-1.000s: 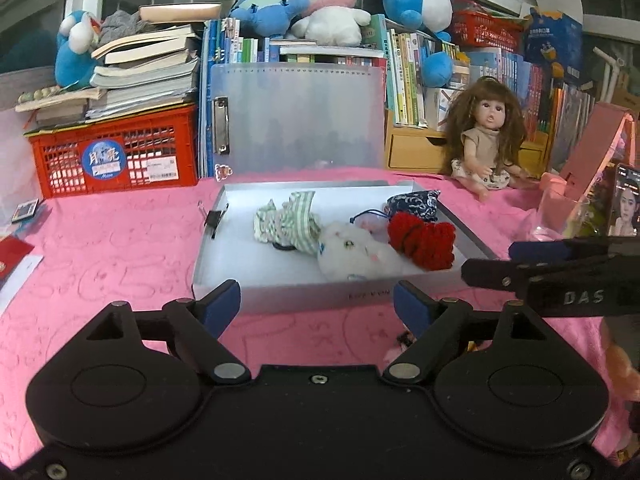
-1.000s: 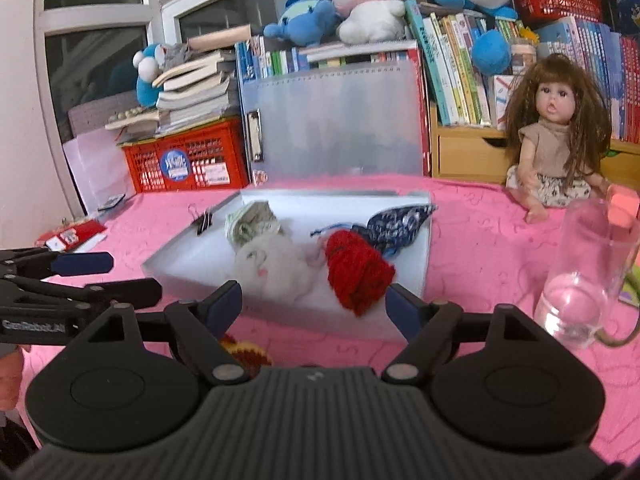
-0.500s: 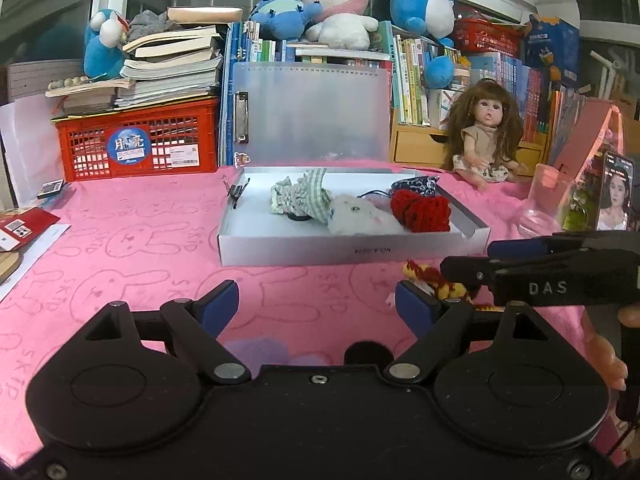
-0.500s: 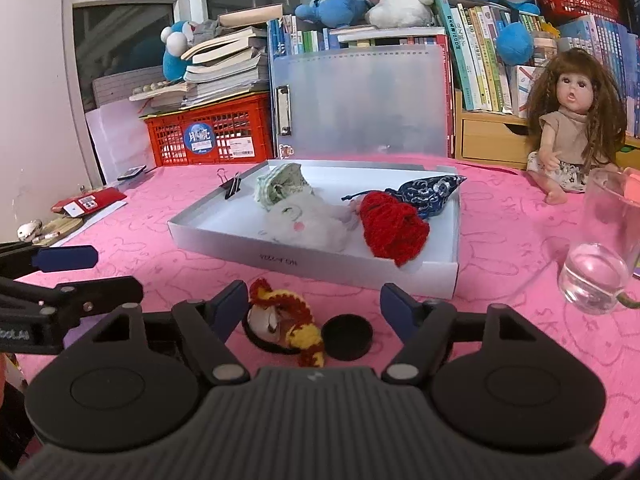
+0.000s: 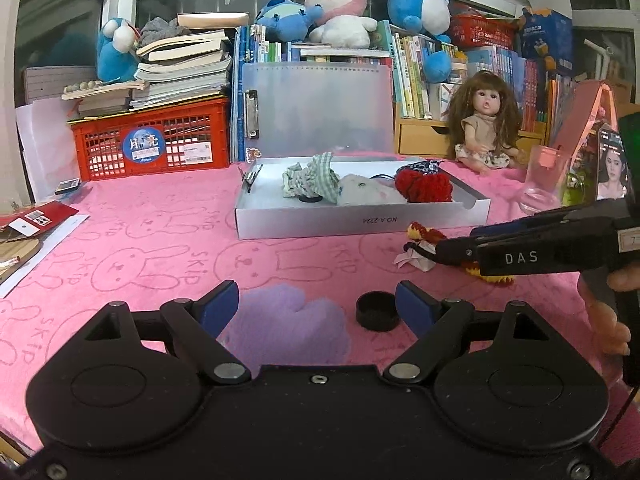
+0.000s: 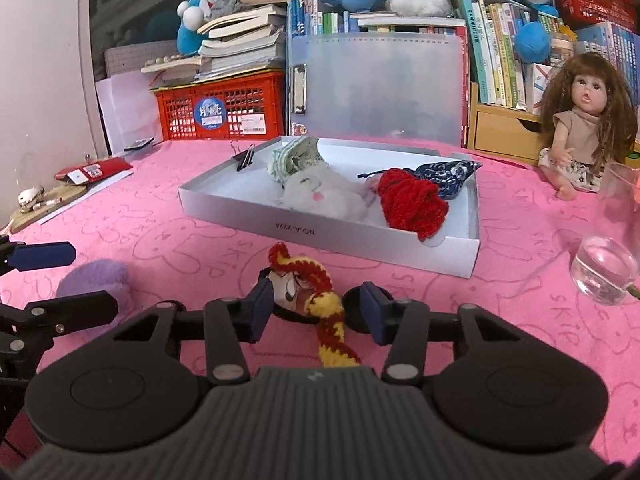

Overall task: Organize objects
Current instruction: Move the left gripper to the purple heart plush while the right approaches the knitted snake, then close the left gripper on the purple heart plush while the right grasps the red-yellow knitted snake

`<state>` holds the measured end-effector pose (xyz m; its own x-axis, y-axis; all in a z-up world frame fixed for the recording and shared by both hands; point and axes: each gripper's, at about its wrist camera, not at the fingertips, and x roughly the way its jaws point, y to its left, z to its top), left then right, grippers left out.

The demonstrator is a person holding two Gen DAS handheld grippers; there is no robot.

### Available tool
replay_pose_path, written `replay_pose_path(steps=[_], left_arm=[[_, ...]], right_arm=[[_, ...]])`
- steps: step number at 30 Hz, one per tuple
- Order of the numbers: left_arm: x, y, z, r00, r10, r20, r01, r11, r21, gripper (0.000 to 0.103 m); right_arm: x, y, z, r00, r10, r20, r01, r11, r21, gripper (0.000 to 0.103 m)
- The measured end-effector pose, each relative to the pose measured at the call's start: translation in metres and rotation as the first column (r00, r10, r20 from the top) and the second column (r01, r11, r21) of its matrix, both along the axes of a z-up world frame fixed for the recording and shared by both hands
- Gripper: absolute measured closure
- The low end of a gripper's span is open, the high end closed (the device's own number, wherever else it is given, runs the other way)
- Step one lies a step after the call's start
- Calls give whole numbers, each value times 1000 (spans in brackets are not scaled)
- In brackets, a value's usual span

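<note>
A second ago both cameras sat close to the white box (image 6: 328, 236); now both have drawn back and lower, so the near strip of the pink tabletop (image 5: 160, 248) shows in both views. The right gripper (image 6: 316, 306), wide a second ago, is closing its jaws around the red-and-yellow knitted toy (image 6: 320, 296), which lies between the pads; whether they press it yet I cannot tell. The toy lies on the tabletop just before the box's near wall, its long axis running from the box toward the camera, red tuft toward the box, striped tail toward the gripper's body. The left gripper (image 5: 318, 302) remains wide open, holding nothing, with the purple fluffy pad (image 5: 288, 320) and black cap (image 5: 378, 312) between its jaws.
</note>
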<state>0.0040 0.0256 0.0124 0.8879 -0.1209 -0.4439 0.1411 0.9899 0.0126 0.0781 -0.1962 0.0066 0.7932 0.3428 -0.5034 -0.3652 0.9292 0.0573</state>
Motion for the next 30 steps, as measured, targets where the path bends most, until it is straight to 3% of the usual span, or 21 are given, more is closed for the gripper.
replay_pose_path(steps=[20,30], left_arm=[[3,17,-10,998,68,-13,-68,997,-41,18],[2,17,-14,998,59,-20,-60,996,-59,29]], right_arm=[[0,13,-7,1000,10,27,-9,999,-48,55],[-2,14,-10,999,12,37,-9,997,-70,63]])
